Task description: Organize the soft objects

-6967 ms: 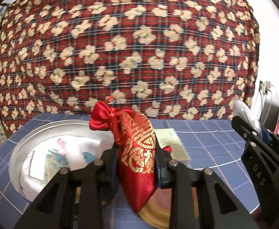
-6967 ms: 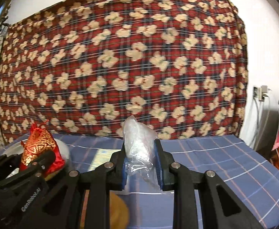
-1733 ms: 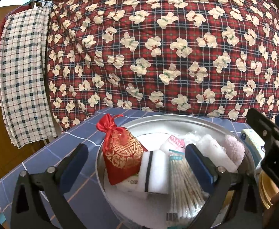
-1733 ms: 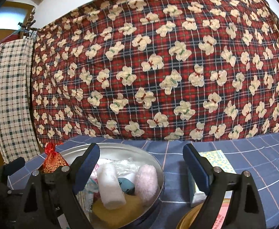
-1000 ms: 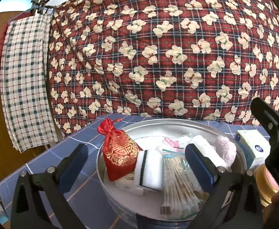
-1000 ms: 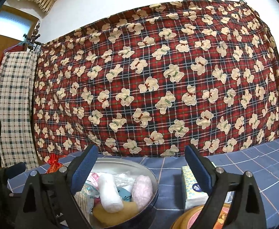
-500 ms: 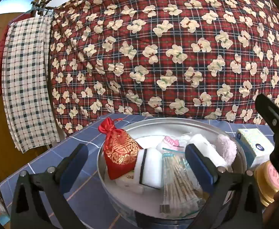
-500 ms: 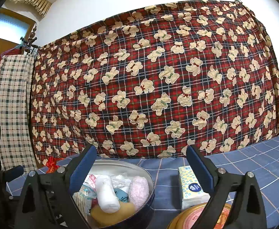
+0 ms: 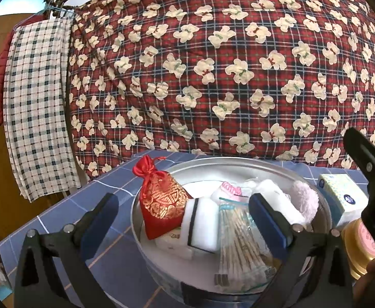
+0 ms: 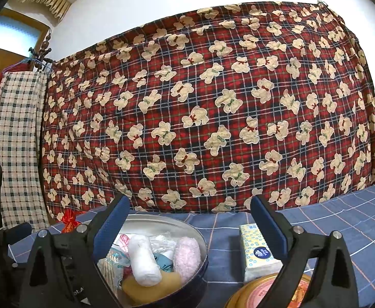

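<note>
Both claws hang apart and empty before the round tin, where the red pouch leans inside its left wall, and the tissue pack just right of the tin lies lengthwise nearest the right claw, left claw farther off.

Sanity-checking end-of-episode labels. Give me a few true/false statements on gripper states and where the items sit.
1. Both grippers are open and empty. True: left gripper, right gripper.
2. The red pouch lies on the tablecloth outside the round tin. False: it leans inside the tin.
3. The tissue pack is in the tin. False: it stands beside it.
4. A pink fluffy item lies in the tin. True.
</note>
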Tool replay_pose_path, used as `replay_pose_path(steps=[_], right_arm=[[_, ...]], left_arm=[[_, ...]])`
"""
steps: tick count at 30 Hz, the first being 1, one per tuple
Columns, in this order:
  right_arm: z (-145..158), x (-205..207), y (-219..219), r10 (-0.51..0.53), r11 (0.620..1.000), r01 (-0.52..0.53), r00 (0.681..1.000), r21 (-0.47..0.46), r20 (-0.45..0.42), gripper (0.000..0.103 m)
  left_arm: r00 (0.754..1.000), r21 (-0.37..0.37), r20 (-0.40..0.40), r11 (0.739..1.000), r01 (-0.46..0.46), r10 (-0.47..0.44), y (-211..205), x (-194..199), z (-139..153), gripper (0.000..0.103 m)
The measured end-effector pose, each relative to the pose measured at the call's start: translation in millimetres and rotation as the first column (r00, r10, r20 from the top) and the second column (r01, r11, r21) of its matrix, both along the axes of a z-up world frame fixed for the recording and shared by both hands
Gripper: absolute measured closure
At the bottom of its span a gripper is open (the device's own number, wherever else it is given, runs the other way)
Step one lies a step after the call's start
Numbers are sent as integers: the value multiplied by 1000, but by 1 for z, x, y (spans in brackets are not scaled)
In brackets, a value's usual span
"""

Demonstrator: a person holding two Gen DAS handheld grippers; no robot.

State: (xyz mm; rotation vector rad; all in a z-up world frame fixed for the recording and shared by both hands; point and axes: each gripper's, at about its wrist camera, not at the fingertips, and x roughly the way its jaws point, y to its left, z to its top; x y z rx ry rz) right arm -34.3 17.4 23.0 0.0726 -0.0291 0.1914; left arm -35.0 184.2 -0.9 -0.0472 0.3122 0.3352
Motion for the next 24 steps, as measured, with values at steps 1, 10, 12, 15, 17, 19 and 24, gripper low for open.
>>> replay_pose_path(steps=[1, 10, 12, 15, 17, 19, 24], right_arm=[[0, 0, -1, -2, 1000, 2, 1000, 0, -1, 6], [0, 0, -1, 2, 1000, -2, 1000, -2, -2, 6], [0, 0, 0, 2, 1000, -2, 1000, -2, -1, 6], [0, 1, 0, 2, 1000, -2, 1000, -3, -1, 6], [0, 0, 0, 1, 1000, -1, 1000, -2, -2, 6], [0, 0, 0, -1, 1000, 1, 1000, -1, -3, 6], [0, 0, -1, 0, 1000, 0, 1000, -1, -3, 6]], left_arm=[[1000, 1, -1, 1000, 0, 0, 0, 0, 0, 0], [1000, 4, -2, 1000, -2, 2, -2, 1, 0, 0], [1000, 3, -2, 1000, 0, 0, -2, 1, 0, 0], [1000, 7, -3, 1000, 3, -3, -1, 1, 0, 0], [1000, 9, -3, 1000, 5, -5, -2, 1, 0, 0], [1000, 15, -4, 1000, 6, -6, -2, 1, 1, 0], [1000, 13, -4, 1000, 5, -5, 0, 1, 0, 0]])
